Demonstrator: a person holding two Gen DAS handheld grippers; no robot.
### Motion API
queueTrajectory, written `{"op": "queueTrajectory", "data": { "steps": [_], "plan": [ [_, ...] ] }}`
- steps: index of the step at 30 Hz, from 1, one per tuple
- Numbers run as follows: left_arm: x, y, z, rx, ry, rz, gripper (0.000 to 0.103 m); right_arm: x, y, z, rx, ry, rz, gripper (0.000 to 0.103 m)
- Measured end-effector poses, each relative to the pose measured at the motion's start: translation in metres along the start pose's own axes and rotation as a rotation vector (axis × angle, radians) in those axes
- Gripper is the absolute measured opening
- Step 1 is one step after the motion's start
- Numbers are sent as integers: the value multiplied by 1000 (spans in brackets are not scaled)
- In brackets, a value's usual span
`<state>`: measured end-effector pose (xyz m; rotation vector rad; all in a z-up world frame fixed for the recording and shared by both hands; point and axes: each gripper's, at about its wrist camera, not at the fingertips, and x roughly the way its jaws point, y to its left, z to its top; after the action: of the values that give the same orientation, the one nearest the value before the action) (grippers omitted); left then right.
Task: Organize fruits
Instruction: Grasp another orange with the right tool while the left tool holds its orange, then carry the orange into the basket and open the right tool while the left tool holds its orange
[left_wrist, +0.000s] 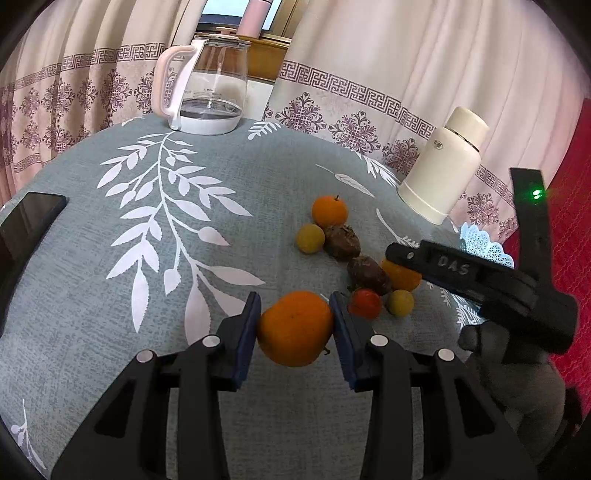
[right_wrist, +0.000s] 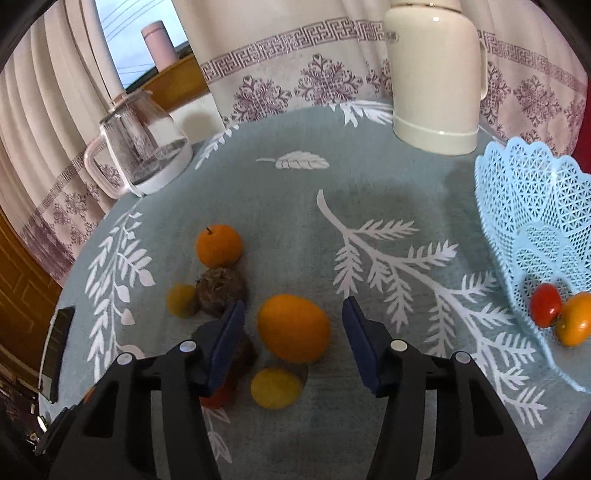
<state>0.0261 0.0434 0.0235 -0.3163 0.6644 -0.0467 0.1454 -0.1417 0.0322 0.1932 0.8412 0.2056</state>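
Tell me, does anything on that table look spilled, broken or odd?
Nothing is spilled or broken. The only untidy thing is the fruit: most lies loose on the tablecloth, while the blue basket holds just a tomato and an orange fruit.

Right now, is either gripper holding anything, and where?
The left gripper clamps an orange by its two sides. The right gripper straddles another orange, jaws not touching it.
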Motion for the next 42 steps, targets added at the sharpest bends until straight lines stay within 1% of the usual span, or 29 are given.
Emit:
{"op": "queueTrajectory", "data": {
  "steps": [6,8,11,15,22,31,36,42],
  "plan": [
    [2,0,-1,-2,7,-1,40,12,-2,-3,3,28,-15,54],
    [2,0,-1,-3,8,-1,40,12,-2,-3,0,27,-14,52],
    [3,1,0,-4,10,-3,40,12,-1,-3,-5,27,10,43],
    [2,1,0,-3,8,-3,40,7,3,-4,-27,14,-1,43],
    [2,1,0,-4,9,-5,40,-19,0,-2,-24,-59,-8,43],
    [2,1,0,-3,9,-4,40,-60,-24,3,17,-149,-42,43],
    [2,1,0,-4,9,-4,40,-90,-49,2,44,-217,-97,43],
    [2,1,0,-4,11,-4,40,-115,-89,-3,125,-260,-164,43]
  ]
}}
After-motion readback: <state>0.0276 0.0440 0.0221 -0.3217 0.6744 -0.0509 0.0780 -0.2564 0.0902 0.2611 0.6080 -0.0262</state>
